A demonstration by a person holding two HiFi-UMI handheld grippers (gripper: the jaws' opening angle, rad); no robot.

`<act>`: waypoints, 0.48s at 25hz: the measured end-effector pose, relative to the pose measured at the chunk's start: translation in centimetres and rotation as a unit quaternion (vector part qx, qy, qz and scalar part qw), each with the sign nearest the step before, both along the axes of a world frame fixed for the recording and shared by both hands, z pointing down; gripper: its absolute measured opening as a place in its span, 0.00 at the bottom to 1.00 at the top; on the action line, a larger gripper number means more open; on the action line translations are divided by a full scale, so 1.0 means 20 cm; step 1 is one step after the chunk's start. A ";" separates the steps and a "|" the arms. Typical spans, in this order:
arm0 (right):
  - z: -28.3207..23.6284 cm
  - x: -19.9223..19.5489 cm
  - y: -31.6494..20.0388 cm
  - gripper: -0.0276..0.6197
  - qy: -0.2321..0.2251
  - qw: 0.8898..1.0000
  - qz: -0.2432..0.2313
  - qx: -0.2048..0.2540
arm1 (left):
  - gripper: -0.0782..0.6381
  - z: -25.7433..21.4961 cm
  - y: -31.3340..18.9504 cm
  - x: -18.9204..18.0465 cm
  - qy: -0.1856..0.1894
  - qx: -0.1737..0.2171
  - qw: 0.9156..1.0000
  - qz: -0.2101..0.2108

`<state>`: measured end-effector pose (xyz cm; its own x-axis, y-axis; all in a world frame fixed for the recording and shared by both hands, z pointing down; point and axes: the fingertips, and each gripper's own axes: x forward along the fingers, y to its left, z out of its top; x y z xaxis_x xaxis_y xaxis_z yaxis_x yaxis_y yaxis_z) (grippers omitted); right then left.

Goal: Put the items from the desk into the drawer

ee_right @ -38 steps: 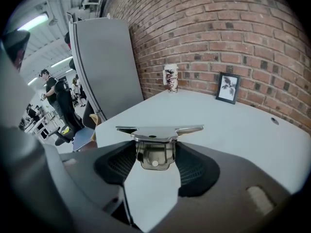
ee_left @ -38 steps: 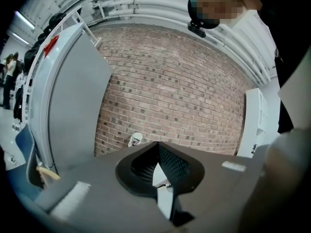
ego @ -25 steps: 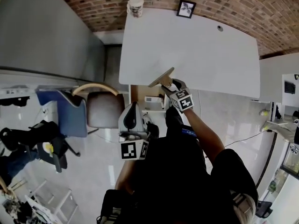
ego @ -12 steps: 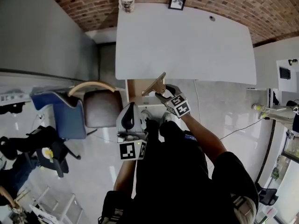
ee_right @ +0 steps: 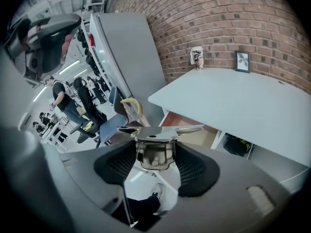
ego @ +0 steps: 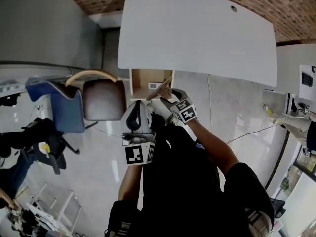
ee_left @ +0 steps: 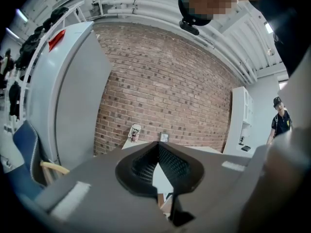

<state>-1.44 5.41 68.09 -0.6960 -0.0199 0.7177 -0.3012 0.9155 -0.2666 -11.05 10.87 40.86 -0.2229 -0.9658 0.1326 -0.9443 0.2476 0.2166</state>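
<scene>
Wooden and held at a tilt, the clipboard (ego: 160, 87) is clamped by its metal clip (ee_right: 154, 139) between the fingers of the right gripper (ego: 167, 96). It sits at the front of the open wooden drawer (ego: 143, 78) that juts out from under the white surface (ego: 197, 33). The left gripper (ego: 139, 113) hangs just beside it, fingers (ee_left: 144, 167) pressed together on nothing. A paper cup (ee_right: 197, 57) and a small picture frame (ee_right: 242, 61) stand at the surface's far edge, by the brick wall (ee_right: 233, 18).
</scene>
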 end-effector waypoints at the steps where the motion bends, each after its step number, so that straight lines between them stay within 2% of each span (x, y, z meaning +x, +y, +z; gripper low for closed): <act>1: 0.04 0.01 0.01 0.44 0.005 1.000 -0.002 -0.002 | 0.13 0.02 -0.01 0.01 -0.001 -0.001 1.000 -0.002; 7: 0.27 0.06 0.07 0.44 0.044 0.999 0.009 -0.019 | 0.13 0.18 -0.02 0.07 -0.010 -0.017 1.000 0.002; 12: 0.50 0.05 0.02 0.44 0.064 0.997 0.031 -0.027 | 0.13 0.37 -0.05 0.05 0.000 -0.024 1.000 0.002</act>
<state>-0.40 5.72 78.04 -0.5981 -0.0182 0.8012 -0.3906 0.8796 -0.2716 -10.01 9.84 48.18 -0.2183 -0.9594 0.1784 -0.9455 0.2533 0.2048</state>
